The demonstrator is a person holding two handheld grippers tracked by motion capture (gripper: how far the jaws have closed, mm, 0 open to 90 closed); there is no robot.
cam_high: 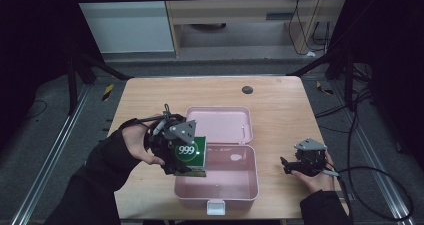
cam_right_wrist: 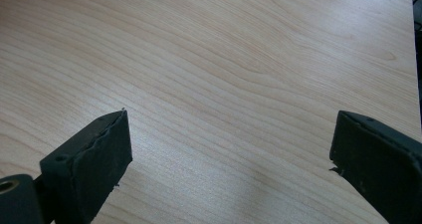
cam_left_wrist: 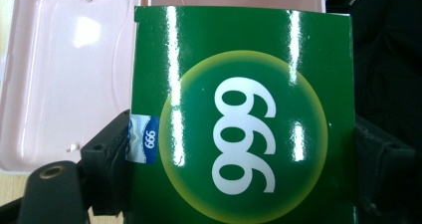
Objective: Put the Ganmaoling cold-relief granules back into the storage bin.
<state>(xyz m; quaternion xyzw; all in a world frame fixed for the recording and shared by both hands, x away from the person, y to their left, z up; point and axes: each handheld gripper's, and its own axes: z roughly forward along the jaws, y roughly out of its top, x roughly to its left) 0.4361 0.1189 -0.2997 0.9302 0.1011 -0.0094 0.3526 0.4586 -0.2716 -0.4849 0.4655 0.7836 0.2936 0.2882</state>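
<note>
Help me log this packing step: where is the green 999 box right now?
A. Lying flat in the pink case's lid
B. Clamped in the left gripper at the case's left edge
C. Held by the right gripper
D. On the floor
B: the left gripper has its jaws closed on both sides of the green 999 box, at the left edge of the open pink case.

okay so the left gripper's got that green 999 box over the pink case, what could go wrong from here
1. The green 999 box hangs at the left wall of the pink case, not over its middle; released here, it might catch the rim and tip onto the table.
2. The left gripper pinches the box by its glossy sides, so it might slip.
3. The right gripper rests open on the table, away from the case, so a nudge could shift it.
</note>
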